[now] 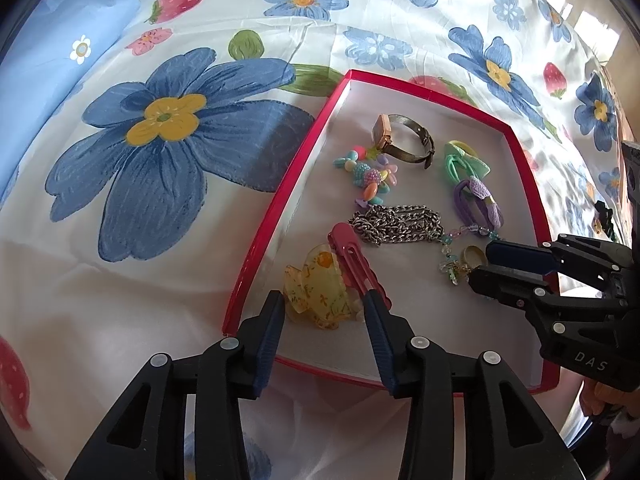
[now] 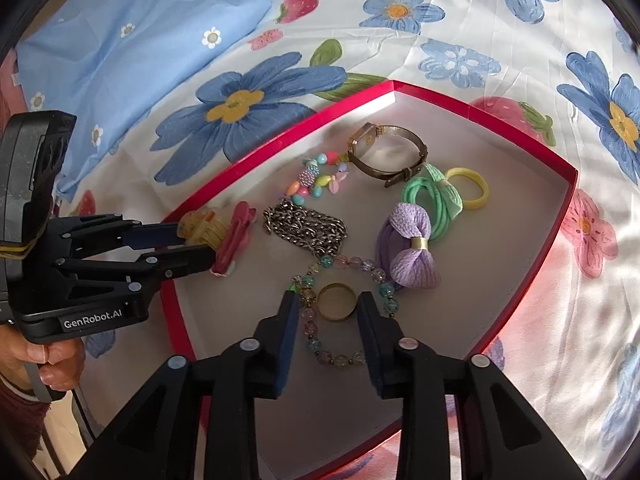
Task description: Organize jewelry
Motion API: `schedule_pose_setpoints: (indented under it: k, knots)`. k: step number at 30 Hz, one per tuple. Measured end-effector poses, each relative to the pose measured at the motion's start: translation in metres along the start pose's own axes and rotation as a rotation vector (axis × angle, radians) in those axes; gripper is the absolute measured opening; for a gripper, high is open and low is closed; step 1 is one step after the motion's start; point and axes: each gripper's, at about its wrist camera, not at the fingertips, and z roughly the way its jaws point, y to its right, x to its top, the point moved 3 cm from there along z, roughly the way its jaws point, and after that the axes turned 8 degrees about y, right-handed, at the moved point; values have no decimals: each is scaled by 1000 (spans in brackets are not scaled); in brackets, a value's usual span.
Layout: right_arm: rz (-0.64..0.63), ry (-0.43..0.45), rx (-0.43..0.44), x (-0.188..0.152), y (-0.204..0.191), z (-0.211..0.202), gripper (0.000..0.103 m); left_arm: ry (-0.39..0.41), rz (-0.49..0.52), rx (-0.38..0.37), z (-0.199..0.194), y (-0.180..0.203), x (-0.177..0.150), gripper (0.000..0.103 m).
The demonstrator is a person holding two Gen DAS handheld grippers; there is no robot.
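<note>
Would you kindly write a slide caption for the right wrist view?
Right tool open astride a gold ring inside a beaded bracelet in the red tray; left tool at a yellow hair claw.

Far side of the yellow hair claw (image 2: 200, 227) behind the left hand-held gripper (image 2: 196, 248).

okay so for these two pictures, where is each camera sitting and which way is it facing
Left wrist: on the left gripper, looking down along its fingers at the yellow claw clip; the right gripper enters at right.
Right wrist: on the right gripper, looking down at the gold ring; the left gripper and a hand show at left.
Shared: the red tray, watch, chain.
</note>
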Motion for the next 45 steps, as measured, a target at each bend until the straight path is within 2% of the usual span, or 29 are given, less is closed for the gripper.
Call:
schedule_pose_setpoints:
  k: [8, 12, 21, 26, 28, 30, 33, 39, 45]
  knots:
    - [28, 20, 2, -1, 1, -6, 33, 22, -21, 1, -8, -3, 0, 51]
    - [54, 59, 6, 0, 2, -18, 34, 43, -30, -2, -17, -3, 0, 55]
    - [125, 211, 4, -1, 13, -63, 48, 101, -78, -23, -41, -5, -6, 71]
    - [174, 260, 16, -5, 17, -75, 53, 124, -120, -35, -52, -7, -15, 76]
    - [191, 273, 24, -7, 18, -77, 63, 141, -148, -36, -58, -10, -18, 78]
    - [215, 296, 37, -12, 18, -82, 65, 160, -176, -39, -67, -12, -22, 80]
    - [247, 322, 53, -20, 18, -88, 73, 180, -187, -16, -78, -9, -31, 86]
    - [278, 386, 61, -40, 17, -110, 84, 209, -155, 33, -102, 1, -53, 92]
    - [285, 435, 28, -55, 18, -131, 87, 224, -88, 74, -127, 16, -70, 93]
